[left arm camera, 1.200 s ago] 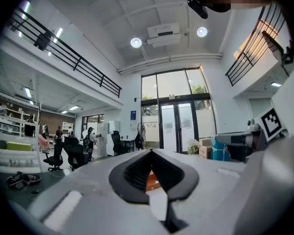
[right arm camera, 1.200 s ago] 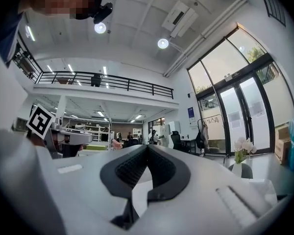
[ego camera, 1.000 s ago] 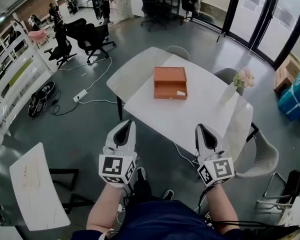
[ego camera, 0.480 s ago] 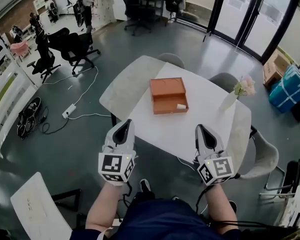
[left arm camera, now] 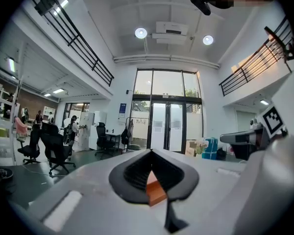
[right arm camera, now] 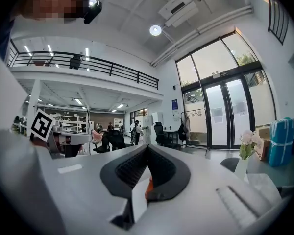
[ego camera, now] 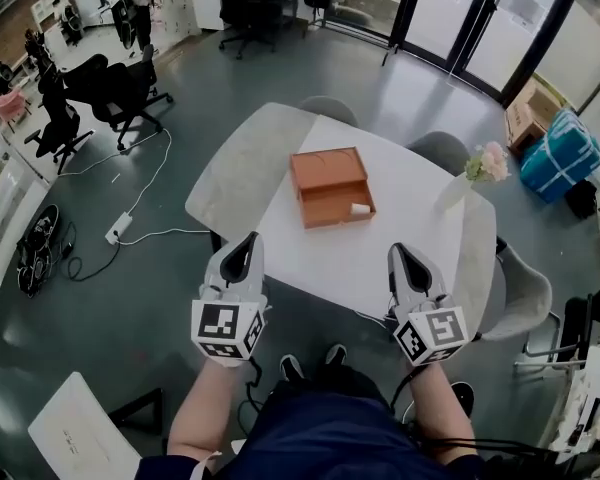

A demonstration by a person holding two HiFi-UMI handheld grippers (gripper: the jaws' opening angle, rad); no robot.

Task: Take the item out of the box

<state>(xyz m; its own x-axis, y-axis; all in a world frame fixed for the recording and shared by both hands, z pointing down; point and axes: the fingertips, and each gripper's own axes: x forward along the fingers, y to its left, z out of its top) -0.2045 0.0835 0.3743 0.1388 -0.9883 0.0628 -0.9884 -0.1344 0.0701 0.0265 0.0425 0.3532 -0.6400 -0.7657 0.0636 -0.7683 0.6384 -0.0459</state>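
Note:
An orange box (ego camera: 330, 186) sits on the white table (ego camera: 390, 258), and a small white item (ego camera: 360, 209) shows at its near right corner. My left gripper (ego camera: 248, 240) hovers off the table's near left edge, shut and holding nothing. The right gripper (ego camera: 397, 251) is over the near edge, its jaws together and also bare. Both are well short of the box. In the left gripper view (left arm camera: 152, 152) an orange piece of the box (left arm camera: 156, 192) shows through the jaw window. A thin orange sliver (right arm camera: 148, 187) of it shows in the right gripper view (right arm camera: 147, 147).
A vase with pink flowers (ego camera: 472, 176) stands at the table's right side. Grey chairs (ego camera: 517, 303) ring the table. Black office chairs (ego camera: 120, 88) and floor cables (ego camera: 120, 230) are at the left, a blue bundle (ego camera: 558, 153) at far right, a white board (ego camera: 80, 438) at near left.
The view has shifted closer to the table, so the box and table sit nearer the middle. Both grippers keep the same shut pose in front of the person.

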